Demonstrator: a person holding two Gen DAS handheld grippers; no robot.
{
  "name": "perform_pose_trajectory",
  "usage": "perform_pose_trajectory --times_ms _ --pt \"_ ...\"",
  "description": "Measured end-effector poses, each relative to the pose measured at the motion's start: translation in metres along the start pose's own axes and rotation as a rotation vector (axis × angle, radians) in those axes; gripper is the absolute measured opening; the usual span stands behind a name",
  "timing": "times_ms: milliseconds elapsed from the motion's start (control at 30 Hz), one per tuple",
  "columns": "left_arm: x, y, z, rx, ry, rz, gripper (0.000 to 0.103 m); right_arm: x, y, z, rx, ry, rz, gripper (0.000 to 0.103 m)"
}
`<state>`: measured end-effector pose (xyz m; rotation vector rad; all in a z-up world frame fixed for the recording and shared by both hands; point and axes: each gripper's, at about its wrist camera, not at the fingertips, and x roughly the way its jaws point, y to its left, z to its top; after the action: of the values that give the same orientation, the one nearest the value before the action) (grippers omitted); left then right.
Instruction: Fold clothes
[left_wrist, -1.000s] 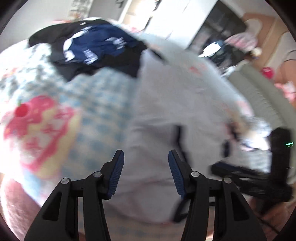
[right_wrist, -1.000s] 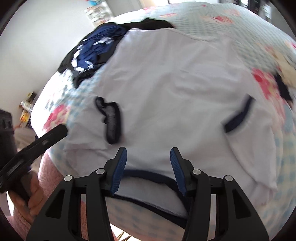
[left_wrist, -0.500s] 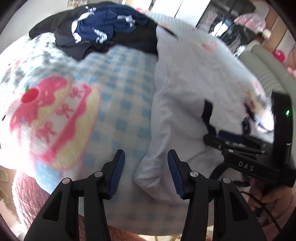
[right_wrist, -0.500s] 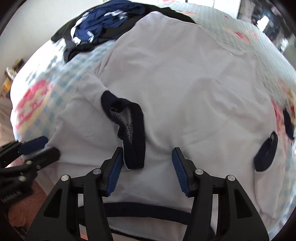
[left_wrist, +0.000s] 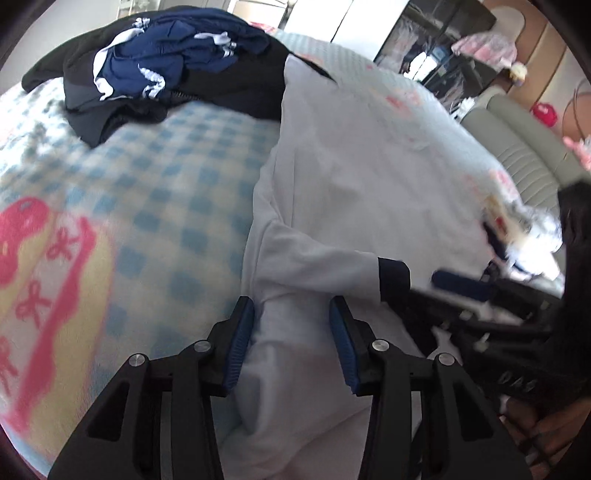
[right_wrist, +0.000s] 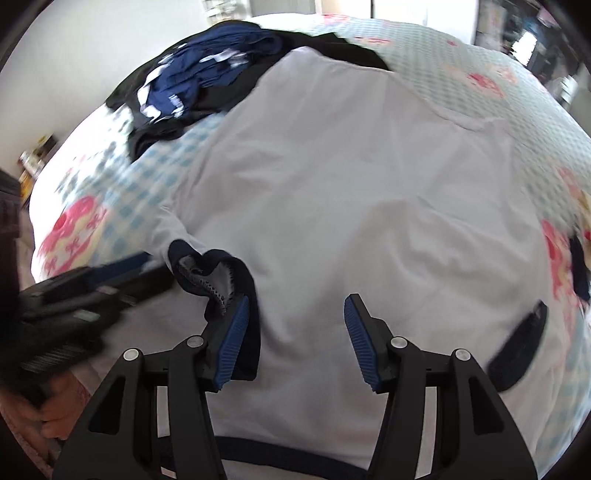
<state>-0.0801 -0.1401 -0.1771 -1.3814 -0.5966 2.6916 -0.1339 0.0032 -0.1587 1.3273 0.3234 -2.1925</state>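
A white shirt (right_wrist: 351, 206) was spread flat on the checked blanket (left_wrist: 155, 192). The left gripper (left_wrist: 291, 332) was held apart, its jaws just drawn in a little around the shirt's side fold, not pressing yet. The right gripper (right_wrist: 291, 328) was held apart beside the dark cuff (right_wrist: 218, 284). The cloth should be pinched firmly before it is lifted over.

Black gripper (left_wrist: 291, 334), ribbed blue pads (left_wrist: 240, 347)
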Motion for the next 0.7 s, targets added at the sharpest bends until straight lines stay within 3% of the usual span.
perform_pose_trajectory --times_ms 200,333,500,700 --pt "-0.002 0.016 -0.004 -0.063 0.003 -0.067 0.04 0.016 0.026 0.015 -0.152 0.041 0.107 0.054" --pt "0.001 0.02 -0.005 -0.073 0.006 -0.091 0.039 0.021 0.041 0.027 -0.241 0.046 0.108 0.054" --pt "0.005 0.011 -0.007 -0.031 0.005 -0.067 0.043 0.024 0.032 0.039 -0.146 -0.021 -0.015 0.054" --pt "0.005 0.013 -0.005 -0.037 0.003 -0.078 0.043 0.014 -0.004 0.043 0.03 -0.081 -0.069 0.054"
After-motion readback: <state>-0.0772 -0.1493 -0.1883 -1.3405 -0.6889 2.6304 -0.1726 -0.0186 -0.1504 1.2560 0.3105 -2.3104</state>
